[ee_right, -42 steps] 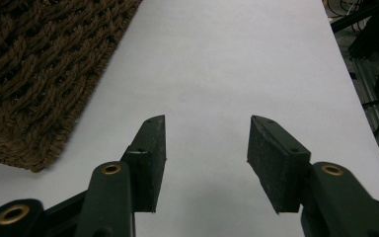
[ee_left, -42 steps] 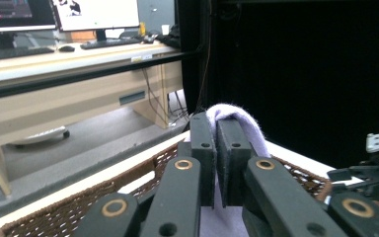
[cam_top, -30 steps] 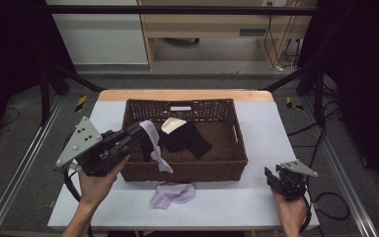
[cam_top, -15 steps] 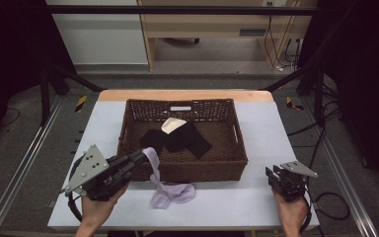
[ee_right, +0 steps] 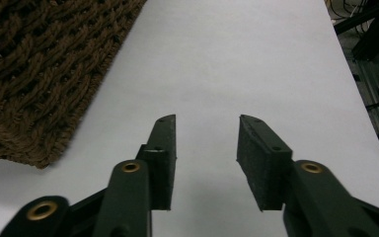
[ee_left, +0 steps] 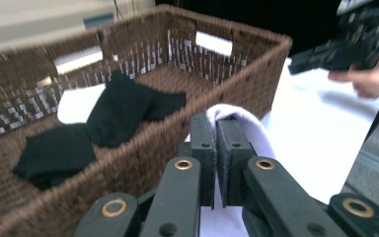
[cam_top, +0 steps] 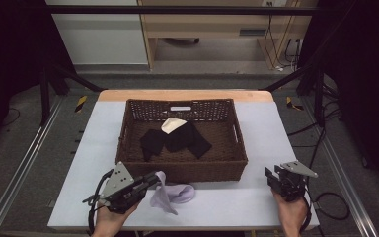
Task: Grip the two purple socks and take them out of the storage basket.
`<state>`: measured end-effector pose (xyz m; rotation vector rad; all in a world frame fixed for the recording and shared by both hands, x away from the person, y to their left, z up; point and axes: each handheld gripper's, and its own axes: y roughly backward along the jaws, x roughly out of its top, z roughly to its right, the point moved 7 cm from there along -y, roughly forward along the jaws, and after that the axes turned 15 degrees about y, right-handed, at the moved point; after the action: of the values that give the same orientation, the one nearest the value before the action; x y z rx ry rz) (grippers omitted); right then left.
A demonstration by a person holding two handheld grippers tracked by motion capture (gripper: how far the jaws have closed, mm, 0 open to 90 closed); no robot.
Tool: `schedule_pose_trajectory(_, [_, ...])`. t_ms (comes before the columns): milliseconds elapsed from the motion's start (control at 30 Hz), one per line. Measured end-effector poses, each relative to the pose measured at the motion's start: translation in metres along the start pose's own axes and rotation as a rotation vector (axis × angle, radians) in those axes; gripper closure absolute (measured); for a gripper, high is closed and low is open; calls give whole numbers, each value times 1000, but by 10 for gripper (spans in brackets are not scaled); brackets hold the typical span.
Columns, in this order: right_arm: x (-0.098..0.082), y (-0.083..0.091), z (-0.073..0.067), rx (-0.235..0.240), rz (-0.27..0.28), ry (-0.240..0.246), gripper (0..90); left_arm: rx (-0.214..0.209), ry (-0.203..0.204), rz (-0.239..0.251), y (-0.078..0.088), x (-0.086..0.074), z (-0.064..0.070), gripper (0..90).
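Between the closed jaws of the left gripper (ee_left: 216,148): lavender cloth (cam_top: 172,193), pinched at one end, the rest draped onto the white table (cam_top: 227,207) just in front of the wicker basket (cam_top: 182,170). Inside basket: black garments (cam_top: 175,139), one white piece (cam_top: 172,124). Right gripper (ee_right: 205,148): jaws apart, holding nothing, over bare table beside the basket corner.

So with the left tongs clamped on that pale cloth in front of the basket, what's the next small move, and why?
Probably lower a little and open the left tongs to let go of the cloth. Most of it already lies on the table in front of the basket, with only one end pinched and lifted. The right tongs sit open and idle at the far side.
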<state>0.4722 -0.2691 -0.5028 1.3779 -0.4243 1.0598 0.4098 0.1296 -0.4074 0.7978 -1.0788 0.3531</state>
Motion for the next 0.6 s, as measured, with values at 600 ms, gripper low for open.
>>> schedule_pose_trajectory(600, [-3,-5,-1,5,-32,-10,460,73,71,-213,-51,-58,-29,723])
